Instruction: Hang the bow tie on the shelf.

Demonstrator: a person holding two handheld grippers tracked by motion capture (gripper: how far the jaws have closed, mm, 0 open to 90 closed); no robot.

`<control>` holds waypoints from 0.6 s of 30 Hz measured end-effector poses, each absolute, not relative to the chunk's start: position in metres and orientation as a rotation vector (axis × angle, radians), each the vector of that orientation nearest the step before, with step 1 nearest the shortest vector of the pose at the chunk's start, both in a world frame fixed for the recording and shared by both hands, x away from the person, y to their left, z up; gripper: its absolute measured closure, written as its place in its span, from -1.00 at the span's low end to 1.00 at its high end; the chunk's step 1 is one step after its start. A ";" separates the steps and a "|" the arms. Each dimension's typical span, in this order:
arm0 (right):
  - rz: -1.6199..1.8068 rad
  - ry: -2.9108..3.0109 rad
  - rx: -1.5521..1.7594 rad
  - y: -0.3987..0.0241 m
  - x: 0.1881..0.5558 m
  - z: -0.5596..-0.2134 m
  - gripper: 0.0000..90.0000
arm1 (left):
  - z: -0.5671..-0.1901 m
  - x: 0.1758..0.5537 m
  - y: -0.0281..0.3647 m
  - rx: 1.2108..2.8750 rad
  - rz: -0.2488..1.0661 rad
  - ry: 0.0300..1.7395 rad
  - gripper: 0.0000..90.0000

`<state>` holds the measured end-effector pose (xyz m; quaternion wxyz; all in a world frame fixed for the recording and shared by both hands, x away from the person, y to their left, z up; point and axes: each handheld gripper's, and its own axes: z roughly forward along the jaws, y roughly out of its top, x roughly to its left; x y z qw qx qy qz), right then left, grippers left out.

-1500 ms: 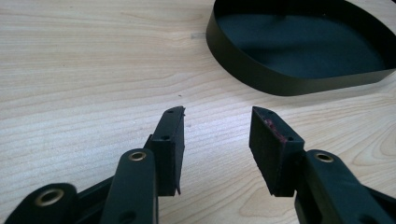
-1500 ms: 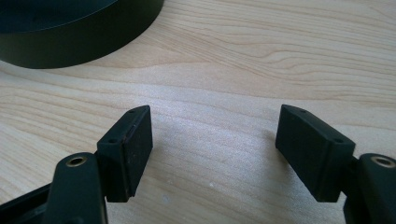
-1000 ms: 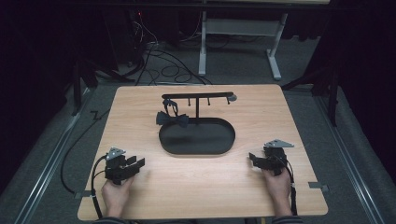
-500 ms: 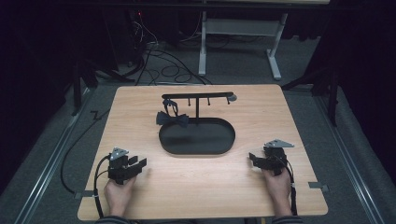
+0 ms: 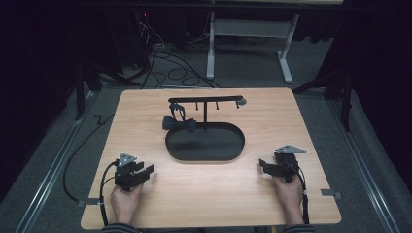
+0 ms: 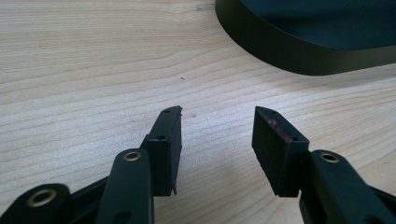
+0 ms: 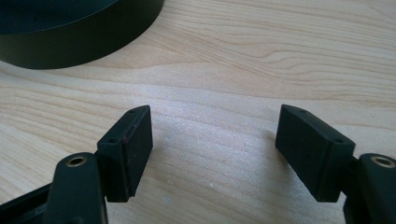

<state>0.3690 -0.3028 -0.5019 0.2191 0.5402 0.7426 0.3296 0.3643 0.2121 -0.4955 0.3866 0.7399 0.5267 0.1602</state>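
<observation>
Left claw and right claw both sit low on the pale wood-grain counter with jaws apart and nothing between them, each hand resting near the front edge, pointing toward the black oval metal tray stand. The black fabric bow tie hangs off the stand's crossbar at the tray's far left. I reckon the risk is snagging that thin bar and tipping the stand when reaching in.

The left tool, at the lower left of the frame, has shifted a touch on the worktop. Its jaws have opened slightly wider, with nothing held between them.
</observation>
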 end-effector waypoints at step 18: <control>0.910 2.054 1.495 -0.303 0.369 -0.502 -0.36 | -0.507 0.365 0.202 1.904 0.488 1.314 0.07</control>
